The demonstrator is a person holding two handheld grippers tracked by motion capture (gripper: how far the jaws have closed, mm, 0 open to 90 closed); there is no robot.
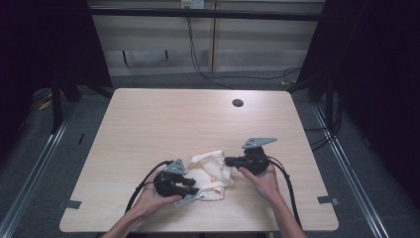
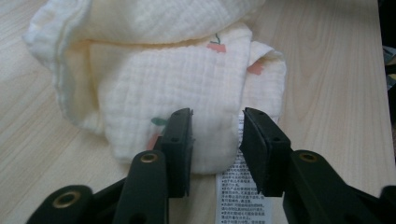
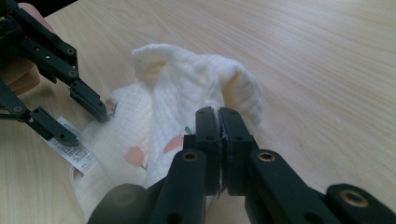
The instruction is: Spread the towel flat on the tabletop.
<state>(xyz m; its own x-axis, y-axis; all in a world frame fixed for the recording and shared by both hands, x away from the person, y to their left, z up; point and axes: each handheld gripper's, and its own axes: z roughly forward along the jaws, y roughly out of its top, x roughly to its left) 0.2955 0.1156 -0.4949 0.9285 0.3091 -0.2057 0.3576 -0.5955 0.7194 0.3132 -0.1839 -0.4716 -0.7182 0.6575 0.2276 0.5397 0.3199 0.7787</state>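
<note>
1. Near the front edge of the wooden table, a crumpled cream cloth with small red and green printed motifs lies between the person's two hands.
2. The left gripper sits at the cloth's near left corner in the high view, just beside a white care label covered in printed text.
3. Its jaws stand apart, one on each side of the cloth's rounded hem; the pads do not press on the fabric, and one jaw lies over the label.
4. In the right gripper view the same left gripper comes in from the left, with one fingertip at the cloth's edge and the other at the label.
5. The right gripper has its jaws drawn together on a fold of the cloth, and a thin ridge of fabric shows squeezed between the pads.
6. From that pinch the cloth rises in a loose hump and slopes down towards the left gripper.
7. The right hand holds its gripper at the cloth's right edge, with the cable trailing back towards the person.
8. The left hand rests low on the table behind its gripper.
9. A small dark round hole sits in the table's far part, well apart from the cloth.
</note>
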